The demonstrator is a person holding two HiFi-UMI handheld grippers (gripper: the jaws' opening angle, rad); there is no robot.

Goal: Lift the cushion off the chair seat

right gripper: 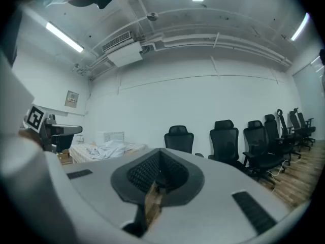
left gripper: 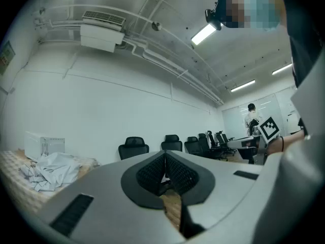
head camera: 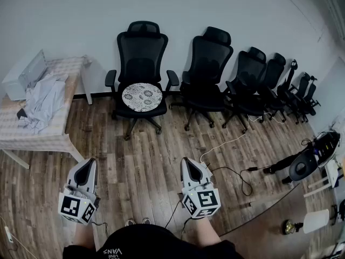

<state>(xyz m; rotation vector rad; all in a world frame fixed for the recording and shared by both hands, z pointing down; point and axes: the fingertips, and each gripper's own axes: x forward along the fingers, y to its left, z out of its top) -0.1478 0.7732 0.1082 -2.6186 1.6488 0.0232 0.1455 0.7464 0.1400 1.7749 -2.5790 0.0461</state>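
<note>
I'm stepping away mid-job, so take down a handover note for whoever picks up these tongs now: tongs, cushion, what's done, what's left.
Left tongs: shut, empty, level above the wooden floor.
Right tongs: the same.
Cushion: round, patterned, lying on the seat of the leftmost office chair by the wall, far ahead of both tongs.
Done: nothing; cushion untouched.
Left: approach, open, grip the cushion, lift it off.

I'm looking into an office-like workroom. A row of black mesh chairs [head camera: 207, 72] lines a bare white wall [head camera: 215, 4]. Strip lights [left gripper: 204, 33], an air conditioner [left gripper: 101, 33] and exposed pipes [right gripper: 218, 38] run overhead. Cables [head camera: 237, 172] trail over the wood floor [head camera: 145, 161], and a table [head camera: 32, 139] holds crumpled cloth [head camera: 43, 101].
</note>
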